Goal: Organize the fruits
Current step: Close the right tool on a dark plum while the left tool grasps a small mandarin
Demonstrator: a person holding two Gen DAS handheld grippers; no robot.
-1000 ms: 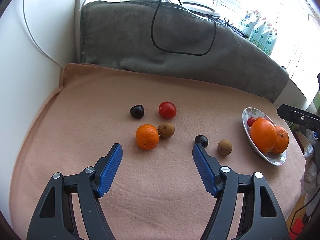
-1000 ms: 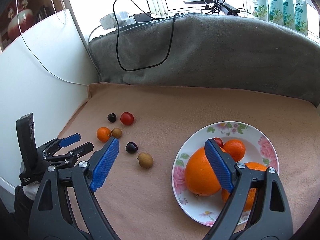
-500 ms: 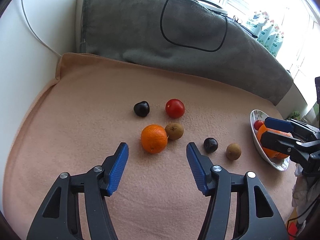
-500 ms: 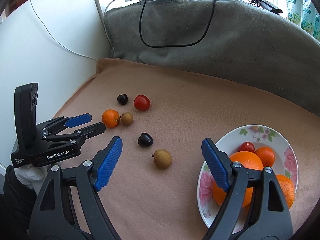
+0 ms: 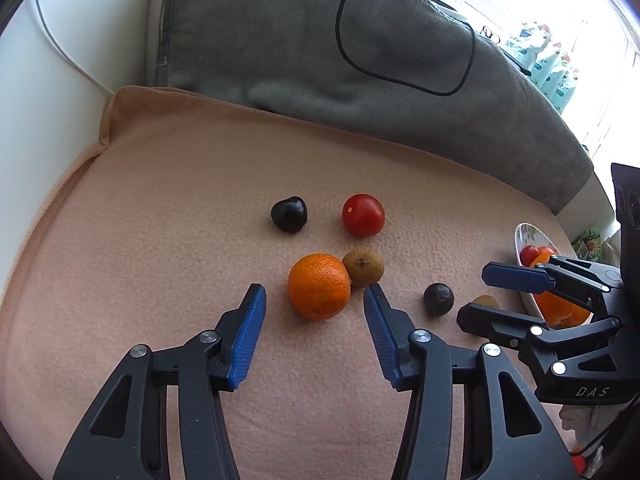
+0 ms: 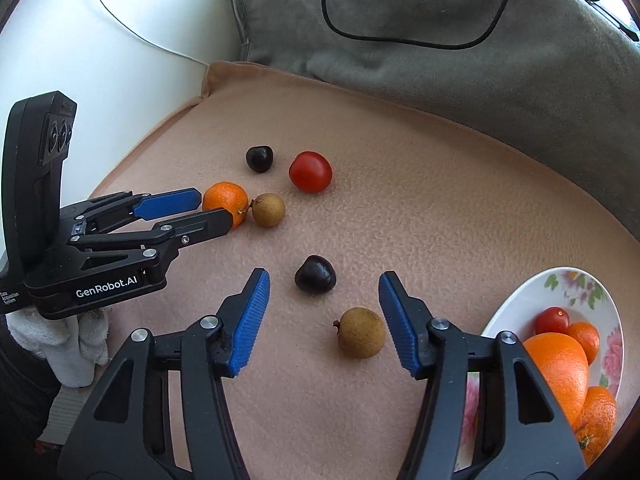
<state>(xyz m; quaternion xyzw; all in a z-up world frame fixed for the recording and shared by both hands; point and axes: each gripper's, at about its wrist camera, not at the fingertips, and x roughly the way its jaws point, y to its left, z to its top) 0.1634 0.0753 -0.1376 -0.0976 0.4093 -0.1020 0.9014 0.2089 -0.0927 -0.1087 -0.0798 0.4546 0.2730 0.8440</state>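
Observation:
My left gripper (image 5: 314,300) is open, its fingers on either side of a small orange (image 5: 319,286) on the peach blanket, not touching it. A brown longan (image 5: 363,267) touches the orange; a dark plum (image 5: 289,214) and a red tomato (image 5: 363,215) lie beyond. My right gripper (image 6: 324,286) is open around a second dark plum (image 6: 315,274) and a second brown longan (image 6: 361,332). The floral plate (image 6: 576,284) at right holds oranges and a small tomato. The left gripper also shows in the right wrist view (image 6: 208,208).
A grey cushion (image 5: 320,52) with a black cable across it lines the back. A white wall (image 5: 60,72) bounds the left side. The peach blanket (image 5: 160,240) covers the surface.
Both grippers moved forward and down toward the fruit. The left now brackets the orange; the right swung left from the plate to the plum and longan.

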